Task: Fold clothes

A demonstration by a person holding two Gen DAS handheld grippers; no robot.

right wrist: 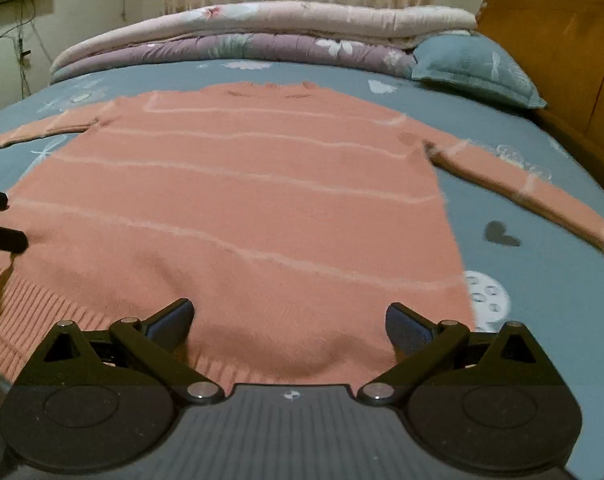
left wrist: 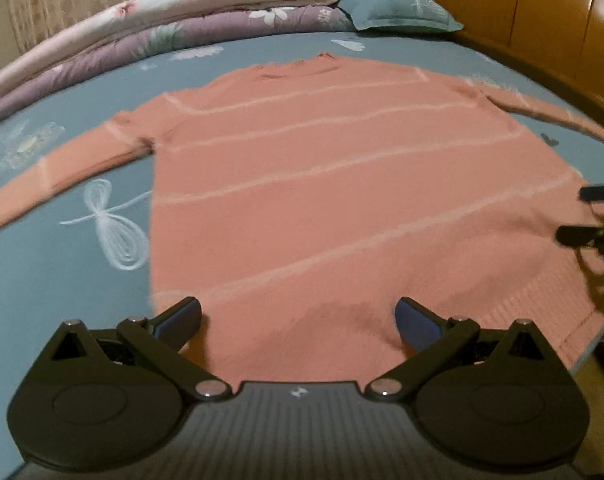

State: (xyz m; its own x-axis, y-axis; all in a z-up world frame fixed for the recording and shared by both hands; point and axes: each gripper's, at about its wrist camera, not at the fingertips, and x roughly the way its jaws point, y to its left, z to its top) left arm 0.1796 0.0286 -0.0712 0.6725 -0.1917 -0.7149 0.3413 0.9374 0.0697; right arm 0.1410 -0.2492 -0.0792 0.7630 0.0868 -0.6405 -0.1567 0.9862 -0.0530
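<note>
Left wrist view: one pink sweater [left wrist: 341, 184] is lying flat on the blue bed sheet [left wrist: 62, 280], fuzzy knit with thin pale stripes running across and a ribbed hem at the near edge. Both sleeves are spreading out sideways. The left gripper [left wrist: 298, 320] is hovering over the hem with its two fingers wide apart, holding nothing. The right gripper [left wrist: 593, 216] is poking in at the right edge, two dark fingertips with a gap between them. Two folded quilts [left wrist: 162, 20] are sitting stacked at the back, with one blue pillow [left wrist: 397, 8] next to a wooden headboard [left wrist: 541, 20].

Right wrist view: same sweater [right wrist: 242, 208], the right gripper [right wrist: 290, 324] is spreading its fingers wide over the hem, gripping nothing. The left gripper [right wrist: 2, 220] is peeking in at the left edge.
</note>
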